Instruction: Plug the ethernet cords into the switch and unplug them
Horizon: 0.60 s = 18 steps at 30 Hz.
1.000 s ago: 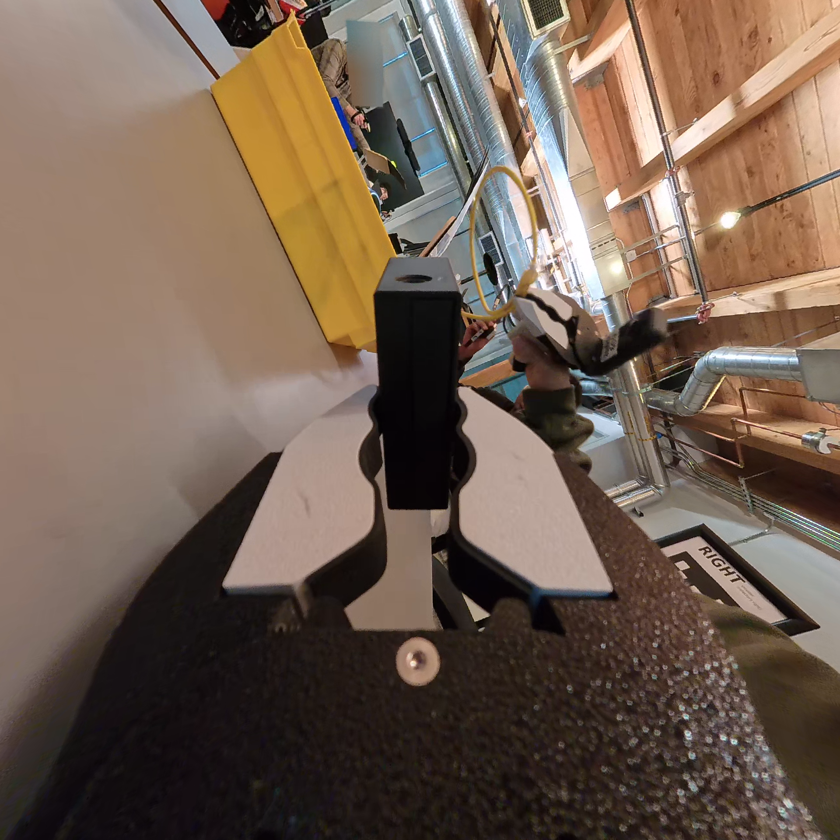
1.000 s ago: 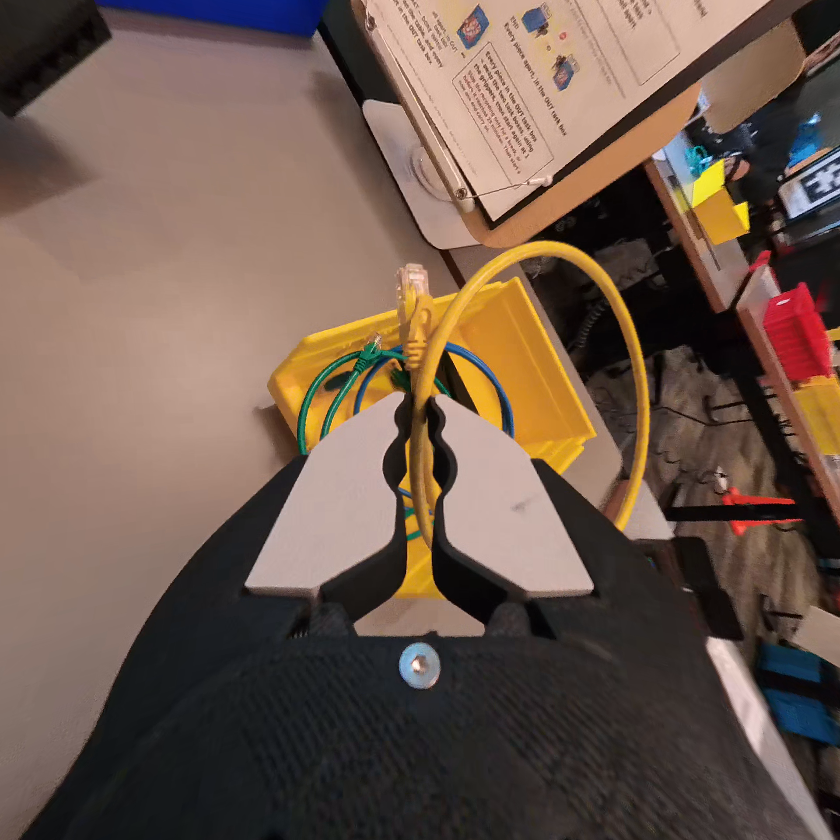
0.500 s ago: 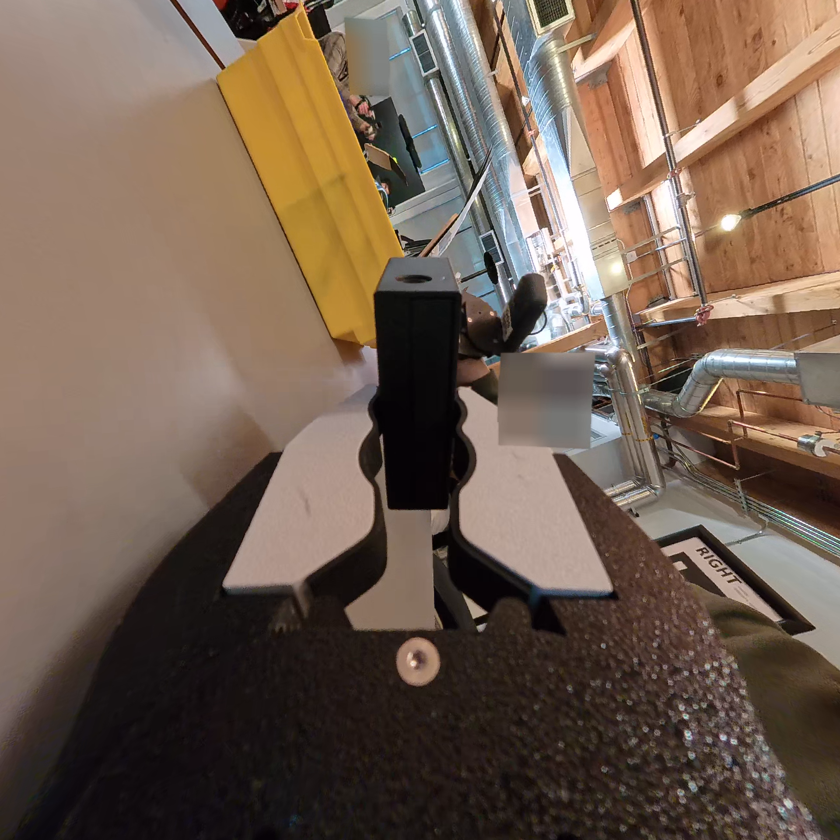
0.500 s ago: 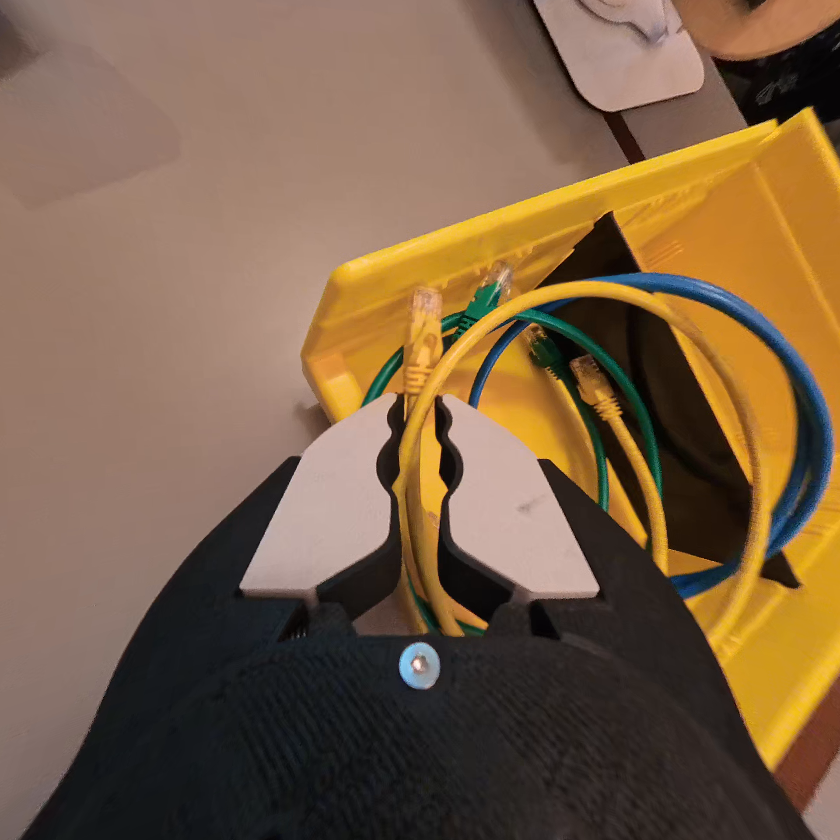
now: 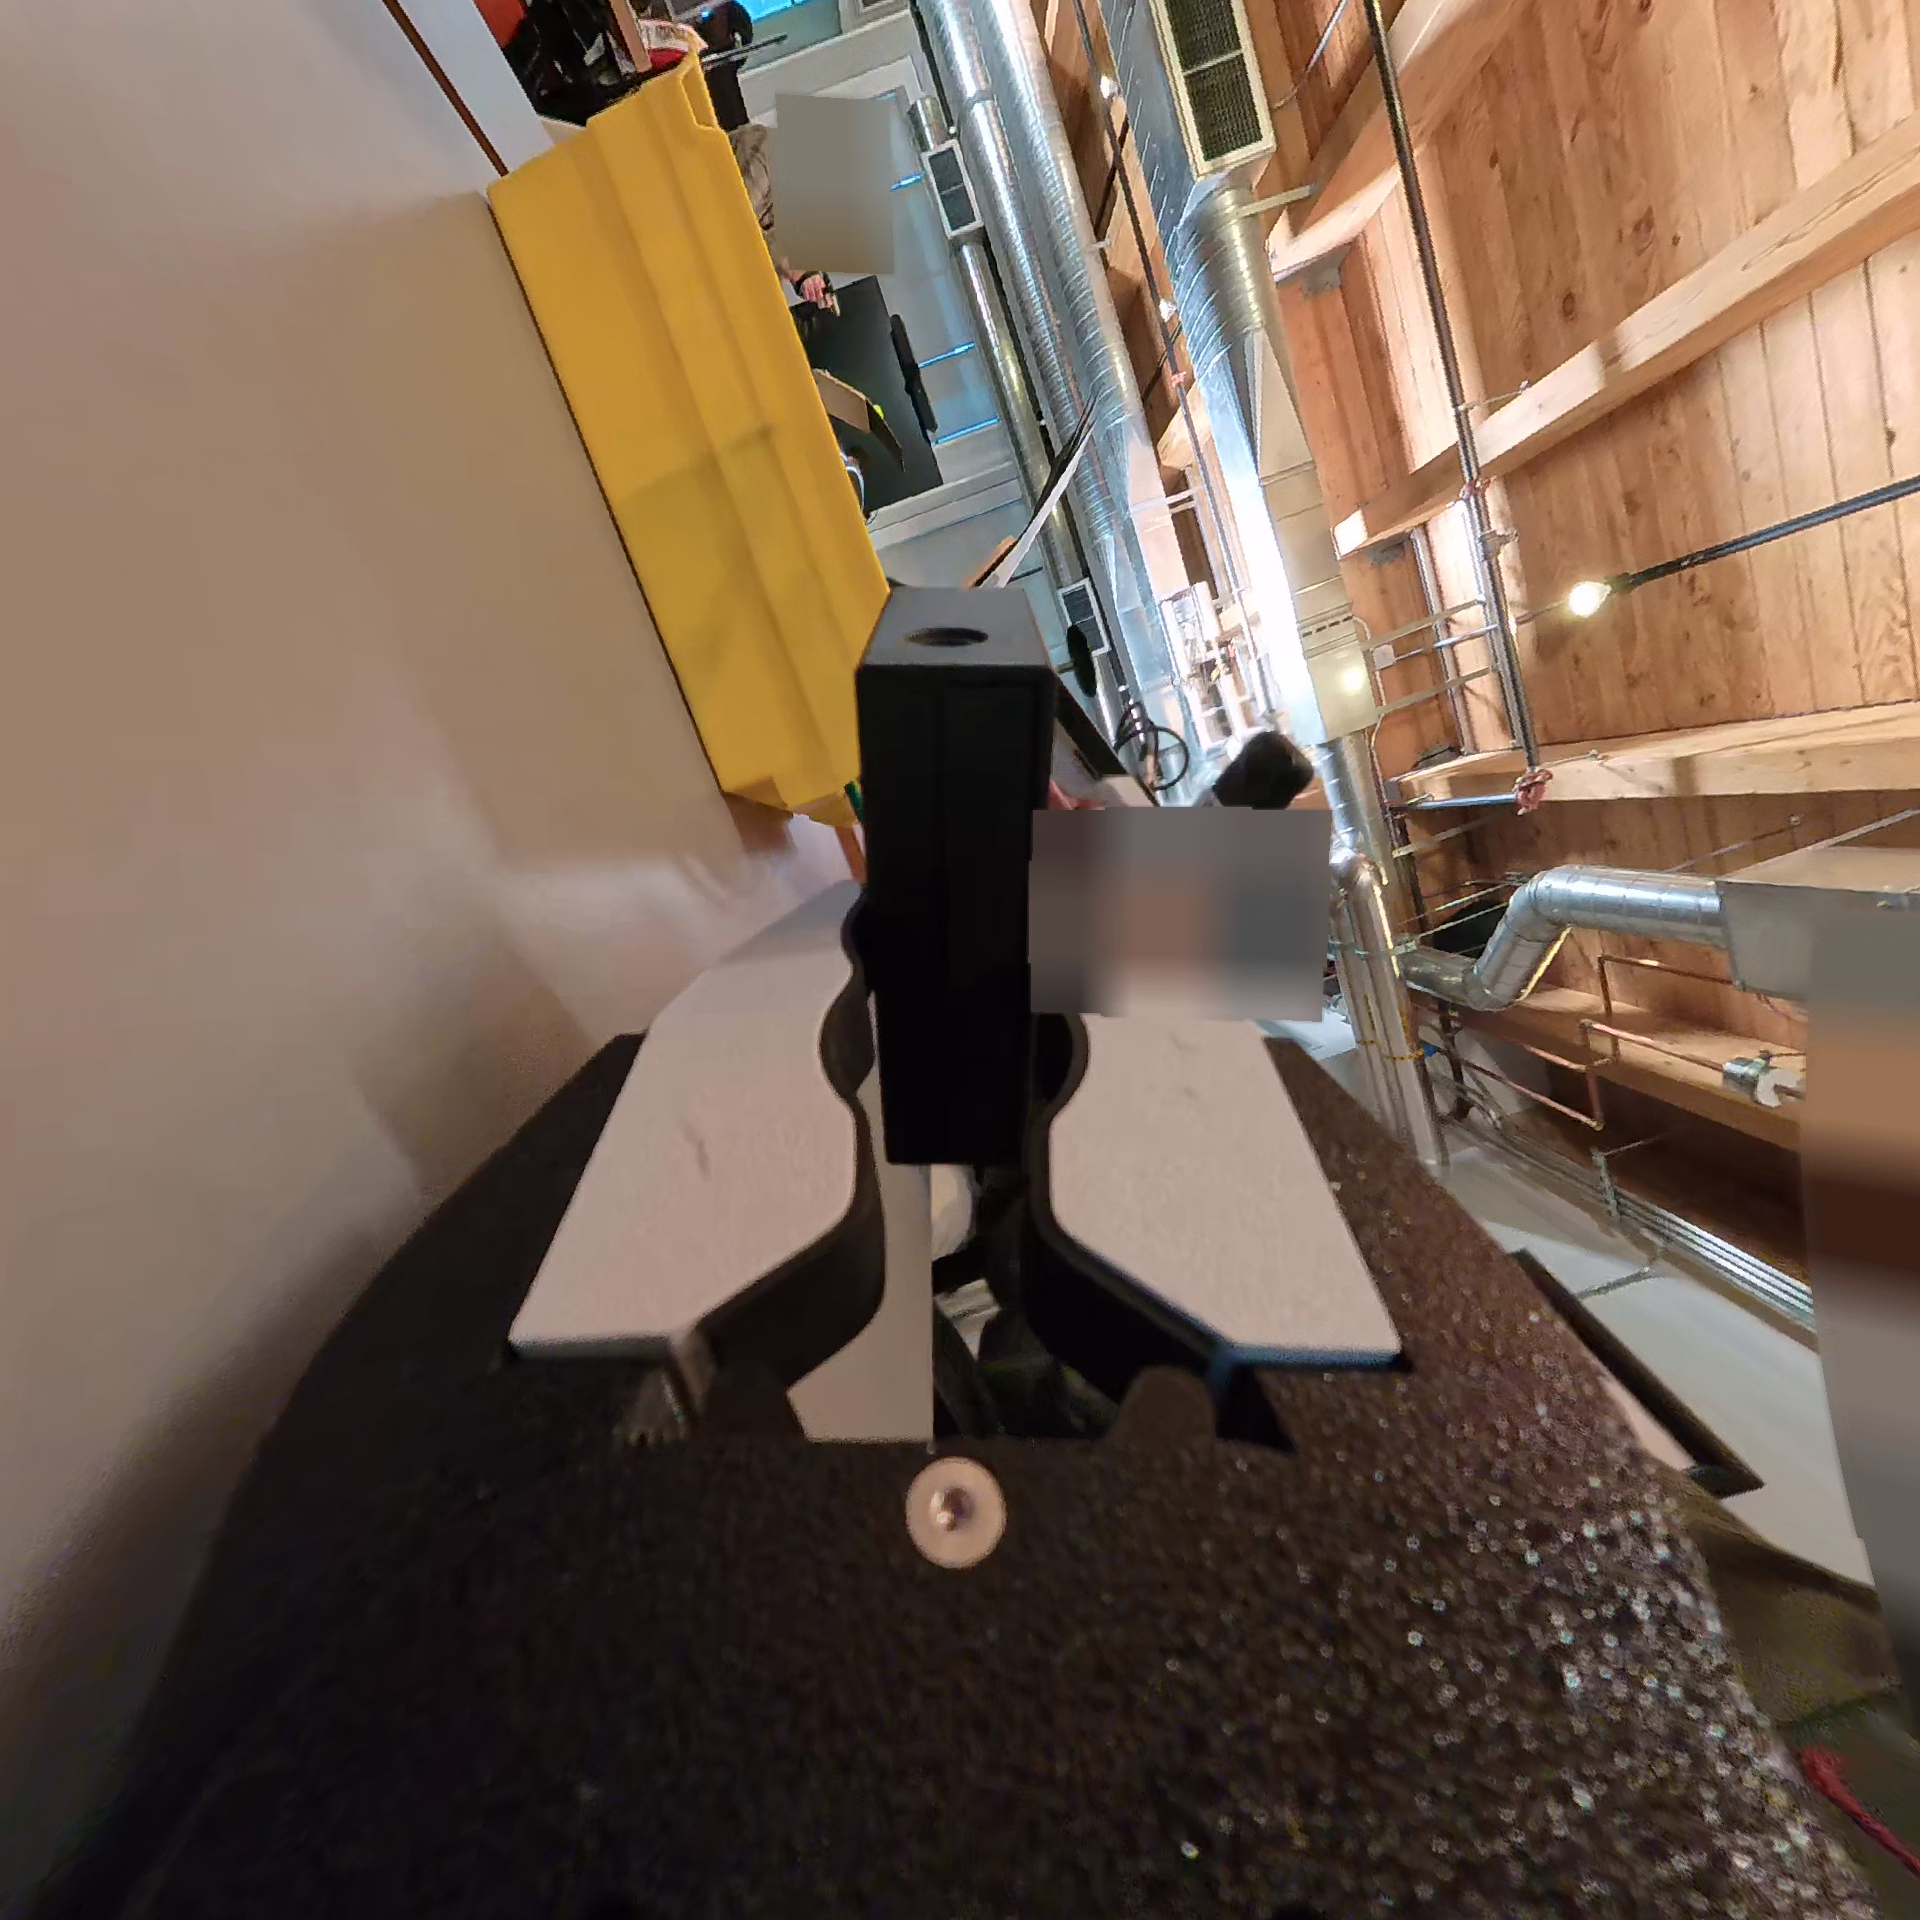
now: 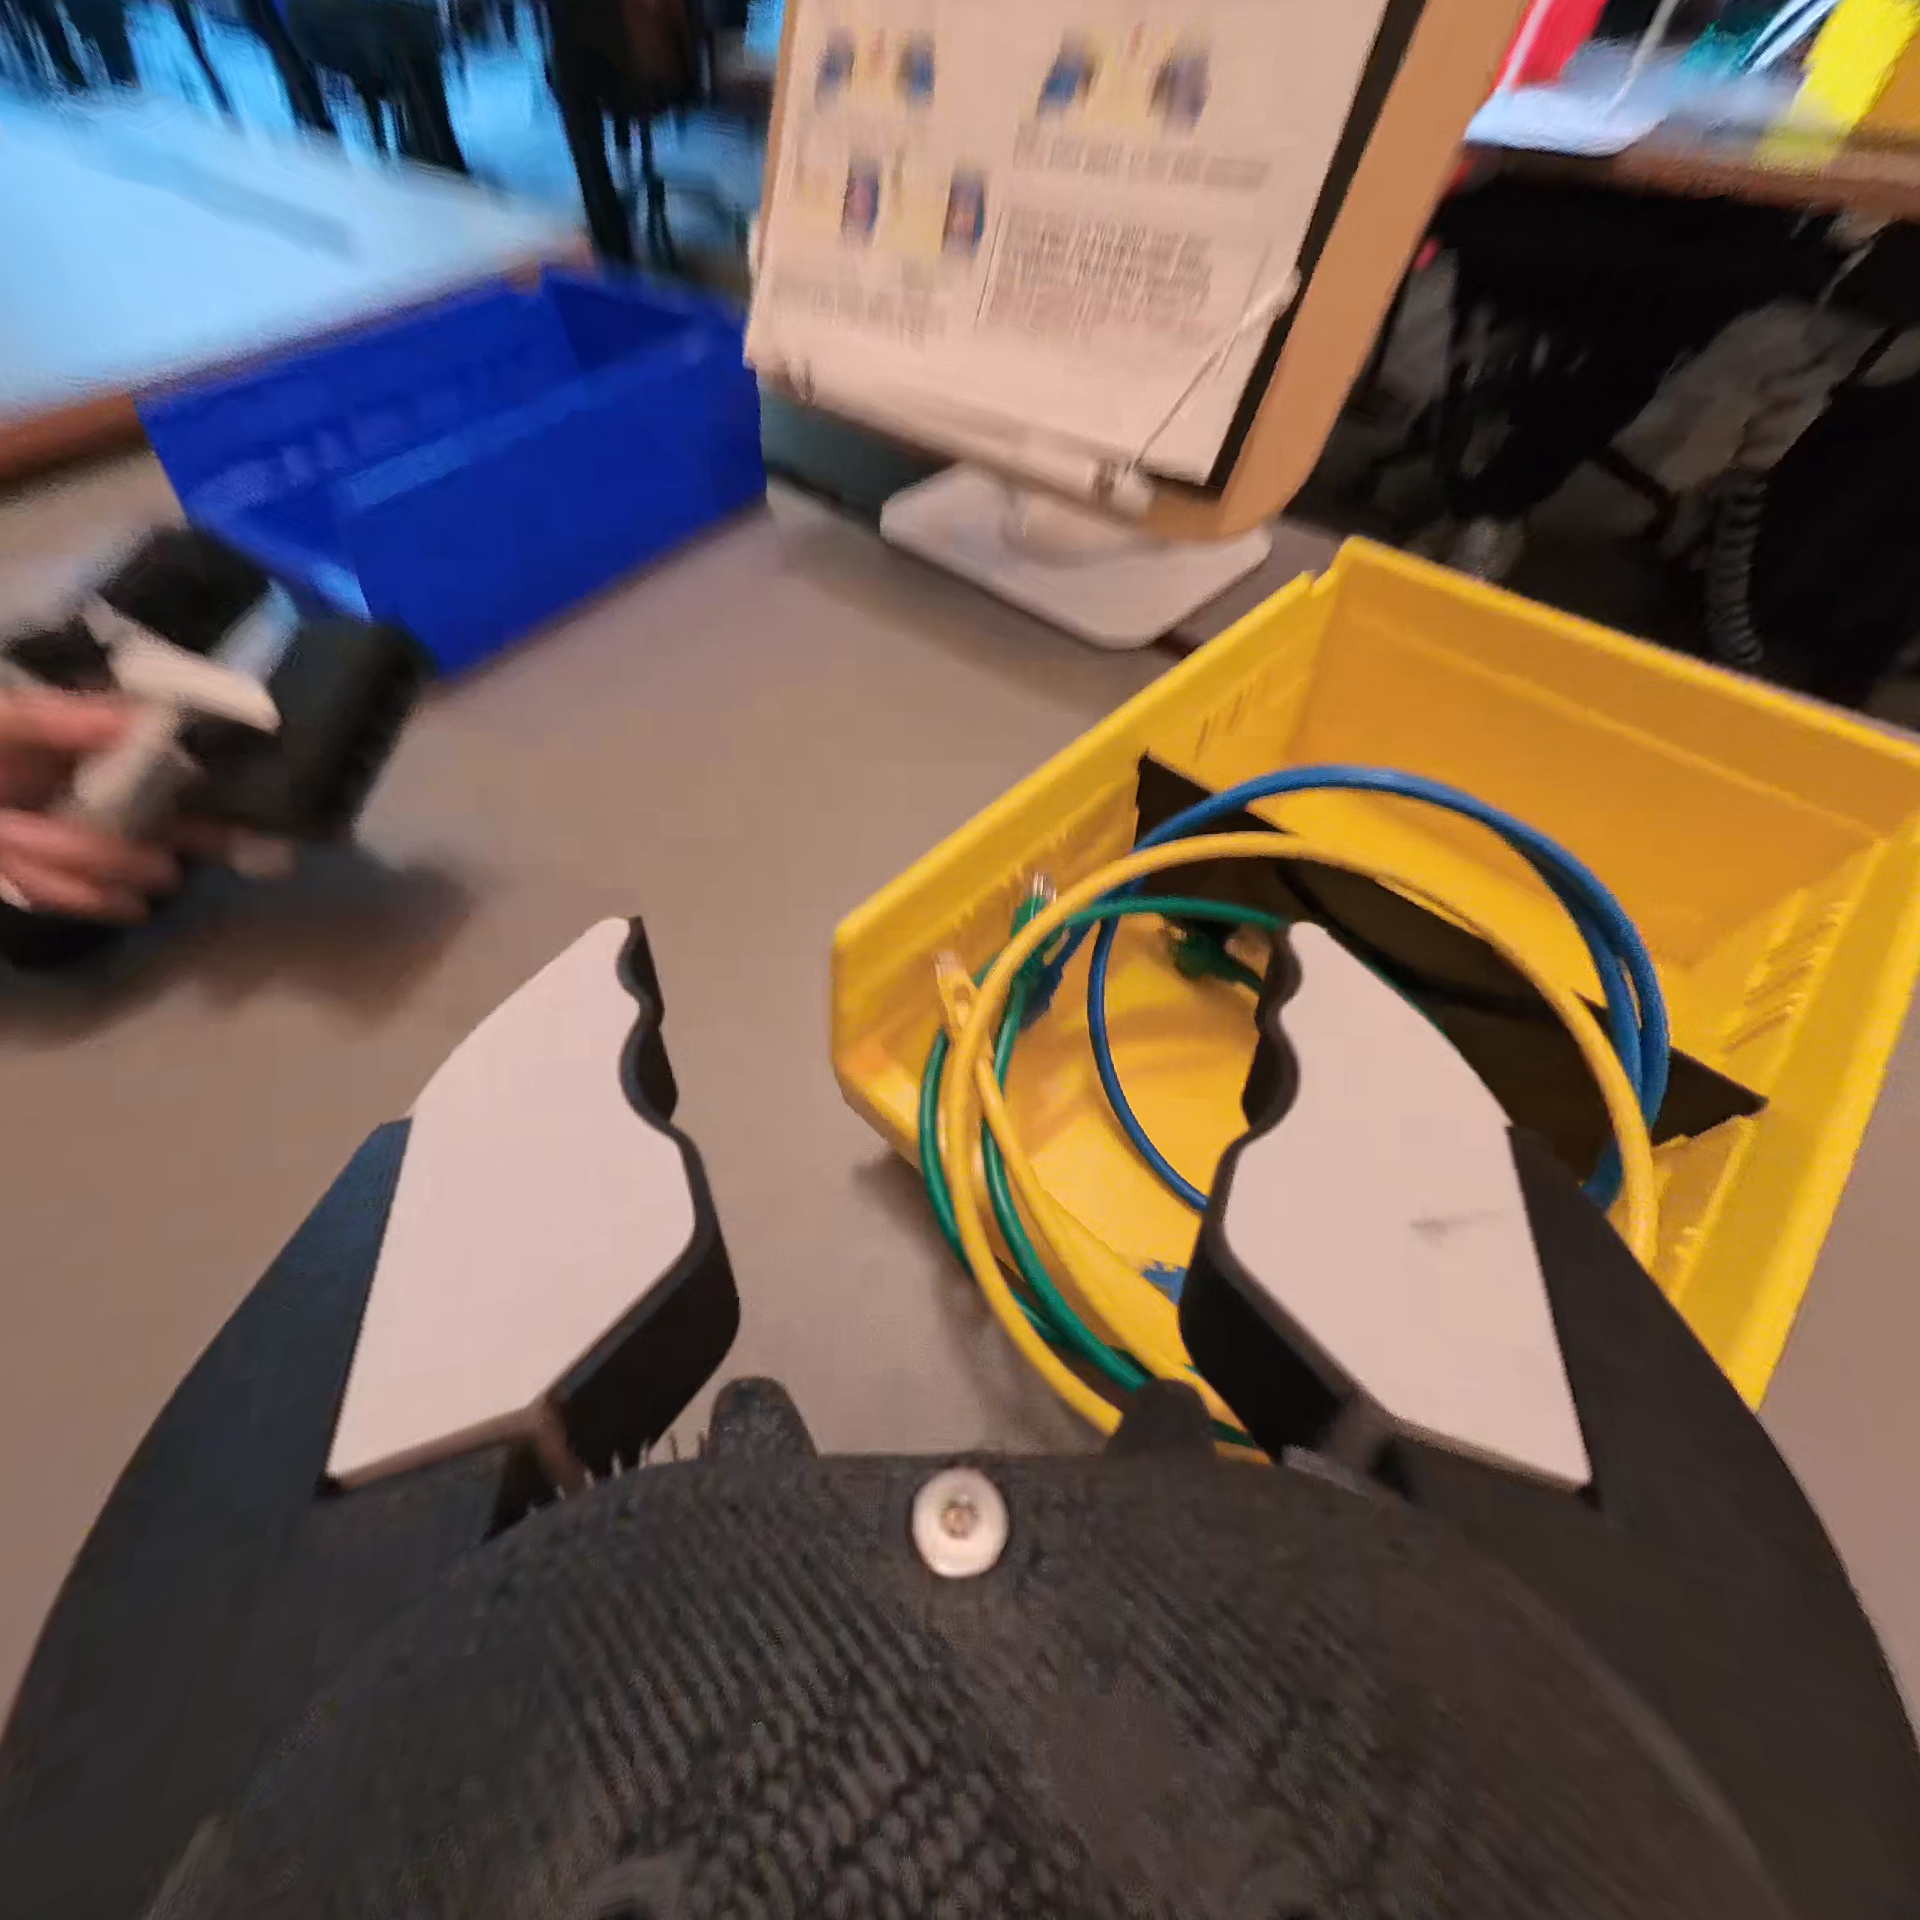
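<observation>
My left gripper is shut on the black switch and holds it on edge above the beige table. My right gripper is open and empty, with its jaws wide apart over the near corner of the yellow bin. A yellow ethernet cord lies looped in that bin with a green cord and a blue cord. The left gripper and the switch also show blurred at the far left of the right wrist view, held by a hand.
A blue bin stands at the back of the table. A tilted stand with an instruction sheet stands behind the yellow bin. In the left wrist view the yellow bin lies beyond the switch.
My right gripper has opened and let go of the yellow cord, which now lies in the yellow bin. The right view has swung up and back. The left gripper still holds the switch.
</observation>
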Each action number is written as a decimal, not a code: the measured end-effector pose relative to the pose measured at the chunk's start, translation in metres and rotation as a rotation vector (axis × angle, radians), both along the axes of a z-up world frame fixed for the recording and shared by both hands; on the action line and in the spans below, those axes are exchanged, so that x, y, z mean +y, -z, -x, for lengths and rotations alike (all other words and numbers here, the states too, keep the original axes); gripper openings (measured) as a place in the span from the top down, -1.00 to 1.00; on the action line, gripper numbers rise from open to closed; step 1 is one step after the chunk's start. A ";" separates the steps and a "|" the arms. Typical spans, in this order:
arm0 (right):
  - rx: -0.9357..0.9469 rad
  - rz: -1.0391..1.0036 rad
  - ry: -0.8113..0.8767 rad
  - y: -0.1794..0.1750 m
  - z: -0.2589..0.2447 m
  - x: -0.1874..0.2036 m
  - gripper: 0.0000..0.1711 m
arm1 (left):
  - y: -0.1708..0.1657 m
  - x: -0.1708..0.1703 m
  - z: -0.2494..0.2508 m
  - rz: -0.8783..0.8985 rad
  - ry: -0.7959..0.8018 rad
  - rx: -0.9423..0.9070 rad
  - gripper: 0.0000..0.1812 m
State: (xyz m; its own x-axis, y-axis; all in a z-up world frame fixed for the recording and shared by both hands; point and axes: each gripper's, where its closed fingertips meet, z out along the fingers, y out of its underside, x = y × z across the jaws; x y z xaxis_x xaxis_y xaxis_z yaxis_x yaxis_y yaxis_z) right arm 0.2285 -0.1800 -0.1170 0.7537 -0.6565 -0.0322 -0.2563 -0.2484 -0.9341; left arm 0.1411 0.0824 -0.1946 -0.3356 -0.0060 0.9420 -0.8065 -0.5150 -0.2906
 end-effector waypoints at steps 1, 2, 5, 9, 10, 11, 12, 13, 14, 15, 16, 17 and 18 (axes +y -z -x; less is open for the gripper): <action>-0.024 -0.075 0.045 -0.012 0.002 -0.005 -0.31 | -0.001 0.000 -0.001 0.010 -0.005 0.005 0.70; -0.049 -0.143 0.111 -0.023 0.004 -0.012 -0.31 | -0.002 0.000 -0.002 0.018 -0.010 0.007 0.69; -0.157 -0.276 0.270 -0.047 0.012 -0.024 -0.31 | -0.006 -0.003 -0.011 0.054 -0.022 0.013 0.70; -0.194 -0.293 0.281 -0.040 0.025 0.006 -0.34 | -0.008 -0.018 -0.025 0.095 -0.002 0.023 0.70; -0.195 -0.299 0.260 -0.038 0.024 0.017 -0.33 | -0.007 -0.023 -0.028 0.089 0.012 0.017 0.70; -0.183 -0.307 0.227 -0.036 0.023 0.030 -0.34 | -0.007 -0.029 -0.030 0.081 0.026 0.014 0.70; -0.156 -0.324 0.190 -0.033 0.023 0.042 -0.34 | -0.007 -0.033 -0.033 0.076 0.036 0.014 0.70; -0.128 -0.341 0.152 -0.030 0.025 0.053 -0.34 | -0.008 -0.038 -0.036 0.077 0.045 0.011 0.70; -0.109 -0.354 0.130 -0.028 0.025 0.062 -0.32 | -0.010 -0.043 -0.039 0.078 0.056 0.006 0.70; -0.100 -0.365 0.123 -0.025 0.025 0.068 -0.32 | -0.012 -0.048 -0.042 0.075 0.065 -0.001 0.71; -0.100 -0.367 0.111 -0.022 0.025 0.073 -0.32 | -0.015 -0.053 -0.044 0.067 0.075 -0.010 0.71; -0.097 -0.363 0.106 -0.018 0.025 0.077 -0.30 | -0.017 -0.058 -0.047 0.059 0.085 -0.022 0.70; -0.087 -0.355 0.107 -0.012 0.025 0.080 -0.30 | -0.020 -0.062 -0.050 0.055 0.095 -0.032 0.71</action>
State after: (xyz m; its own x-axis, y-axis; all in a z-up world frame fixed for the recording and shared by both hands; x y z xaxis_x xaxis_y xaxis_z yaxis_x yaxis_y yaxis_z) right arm 0.2039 -0.1002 -0.1047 0.6915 -0.6909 -0.2112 -0.1794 0.1189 -0.9766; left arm 0.1916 0.0199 -0.1751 -0.3625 0.0787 0.9287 -0.8430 -0.4527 -0.2907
